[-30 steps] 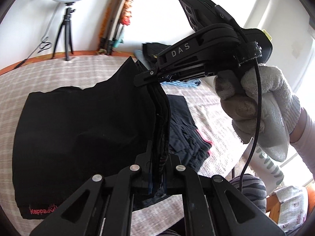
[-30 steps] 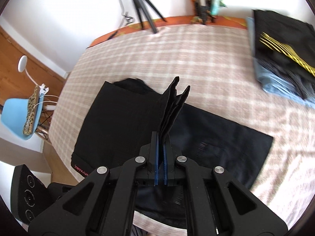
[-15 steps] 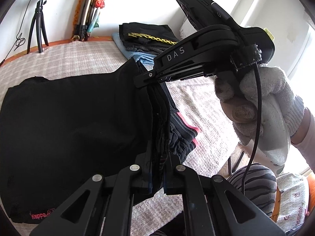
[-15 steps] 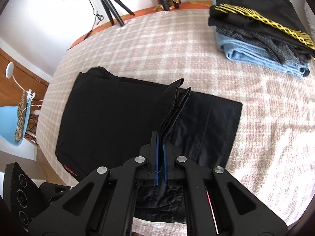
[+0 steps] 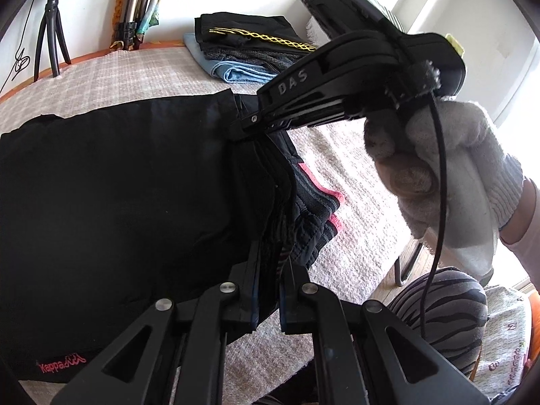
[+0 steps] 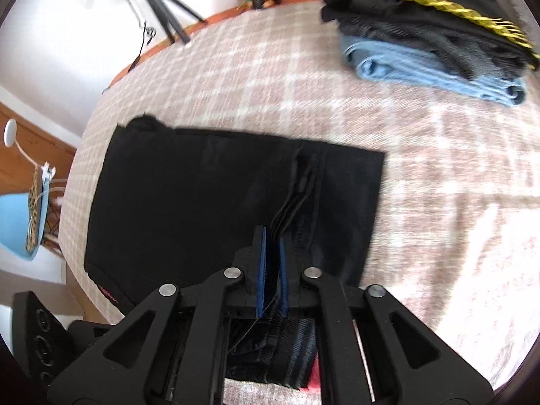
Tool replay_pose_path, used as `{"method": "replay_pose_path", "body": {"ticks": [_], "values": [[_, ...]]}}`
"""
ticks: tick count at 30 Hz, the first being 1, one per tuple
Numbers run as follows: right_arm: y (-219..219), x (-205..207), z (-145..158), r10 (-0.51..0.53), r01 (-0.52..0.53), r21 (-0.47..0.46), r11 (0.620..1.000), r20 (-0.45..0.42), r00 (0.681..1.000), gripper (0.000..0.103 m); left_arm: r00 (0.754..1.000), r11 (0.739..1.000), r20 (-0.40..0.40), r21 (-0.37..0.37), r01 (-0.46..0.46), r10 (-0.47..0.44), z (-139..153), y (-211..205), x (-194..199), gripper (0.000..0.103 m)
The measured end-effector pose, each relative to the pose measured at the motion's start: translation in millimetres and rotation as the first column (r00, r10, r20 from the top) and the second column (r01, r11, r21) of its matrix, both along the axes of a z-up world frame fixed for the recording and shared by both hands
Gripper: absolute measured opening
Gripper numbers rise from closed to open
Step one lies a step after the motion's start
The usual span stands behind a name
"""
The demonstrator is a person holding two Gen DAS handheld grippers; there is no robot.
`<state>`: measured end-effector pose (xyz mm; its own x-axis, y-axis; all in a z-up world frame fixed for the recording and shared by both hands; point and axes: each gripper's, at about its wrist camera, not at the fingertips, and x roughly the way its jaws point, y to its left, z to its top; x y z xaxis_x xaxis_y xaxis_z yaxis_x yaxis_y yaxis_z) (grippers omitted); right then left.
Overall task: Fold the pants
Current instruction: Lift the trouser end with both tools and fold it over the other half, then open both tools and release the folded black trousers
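Note:
Black pants with a red logo lie partly folded on the checked cloth; they also show in the right wrist view. My left gripper is shut on a bunched fold of the pants, just above the pink-striped waistband. My right gripper is shut on the same fold farther along its edge; it also shows in the left wrist view, held by a white-gloved hand. The fold hangs low over the lower layer.
A stack of folded clothes lies at the far right of the checked table; it also shows in the left wrist view. A tripod stands at the far edge. A blue chair is beyond the left edge.
Both grippers have carried the held fold to the right and downward over the lower layer. The fold stood tall before and now lies much lower.

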<state>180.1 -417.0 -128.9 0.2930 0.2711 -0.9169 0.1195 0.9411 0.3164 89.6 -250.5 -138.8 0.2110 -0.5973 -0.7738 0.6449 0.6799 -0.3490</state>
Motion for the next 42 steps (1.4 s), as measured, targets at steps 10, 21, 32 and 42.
{"method": "replay_pose_path", "body": {"ticks": [10, 21, 32, 42], "values": [[26, -4, 15, 0.095, -0.096, 0.111, 0.989, 0.017, 0.995, 0.014, 1.0, 0.999, -0.005, 0.038, -0.005, 0.005, -1, -7, 2, 0.006], [18, -11, -11, 0.114, -0.116, -0.022, 0.993, -0.069, 0.991, 0.015, 1.0, 0.999, -0.02, 0.052, -0.006, 0.008, 17, 16, -2, 0.016], [59, -34, 15, 0.29, -0.29, 0.008, 0.957, 0.008, 0.957, 0.021, 0.991, 0.99, 0.074, 0.078, -0.117, 0.111, 48, 95, -11, 0.016], [96, -49, -4, 0.435, -0.441, -0.15, 0.885, -0.071, 0.897, 0.049, 0.923, 0.913, 0.05, 0.132, -0.385, 0.382, 34, 197, 29, 0.016]]}}
